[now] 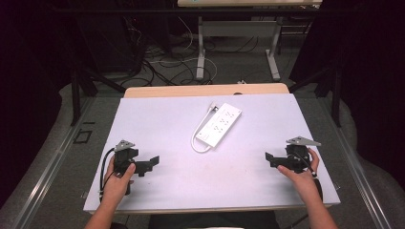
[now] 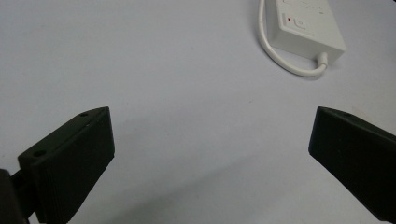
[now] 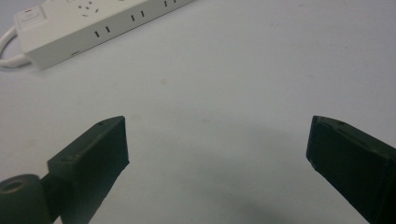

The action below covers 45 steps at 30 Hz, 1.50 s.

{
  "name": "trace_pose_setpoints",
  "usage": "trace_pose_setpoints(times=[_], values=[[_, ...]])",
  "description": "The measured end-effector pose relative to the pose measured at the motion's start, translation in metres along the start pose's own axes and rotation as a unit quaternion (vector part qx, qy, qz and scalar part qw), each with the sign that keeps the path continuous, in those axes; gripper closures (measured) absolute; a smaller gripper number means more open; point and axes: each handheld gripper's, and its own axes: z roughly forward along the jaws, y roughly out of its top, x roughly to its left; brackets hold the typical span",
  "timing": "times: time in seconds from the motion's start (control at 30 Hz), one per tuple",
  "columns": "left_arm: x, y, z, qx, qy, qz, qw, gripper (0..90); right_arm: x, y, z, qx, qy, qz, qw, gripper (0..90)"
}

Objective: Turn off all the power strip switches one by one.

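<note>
A white power strip [image 1: 219, 126] lies angled at the centre of the white table [image 1: 167, 129], its cord looped beside it. The left tongs [image 1: 152, 162] and right tongs [image 1: 269, 159] hover at opposite sides, both spread wide and empty, well apart from it.

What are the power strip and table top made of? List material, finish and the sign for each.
Power strip: probably moulded plastic, smooth white, slightly glossy; crisp edges and cut socket slots suggest it.
Table top: matte pale sheet, perhaps laminate or a mat; flat, even, faintly scuffed. Exact material unclear.
</note>
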Motion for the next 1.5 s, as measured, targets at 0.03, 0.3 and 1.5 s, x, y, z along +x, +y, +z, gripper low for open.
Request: trace_pose_setpoints(times=[0.03,0.3,1.5], values=[[0.0,0.0,0.0,-0.001,-0.001,0.001,1.0,0.6,0.001,0.0,-0.001,0.002,-0.002,-0.01,1.0,6.9],[-0.005,-0.004,-0.002,0.009,-0.002,0.015,0.9999,0.8,0.015,0.014,0.001,0.014,0.02,-0.058,0.998,11.1],[-0.004,-0.007,-0.002,0.012,0.004,0.026,0.9996,1.3,0.066,0.088,0.042,0.055,0.069,-0.17,0.9815,28.4]])
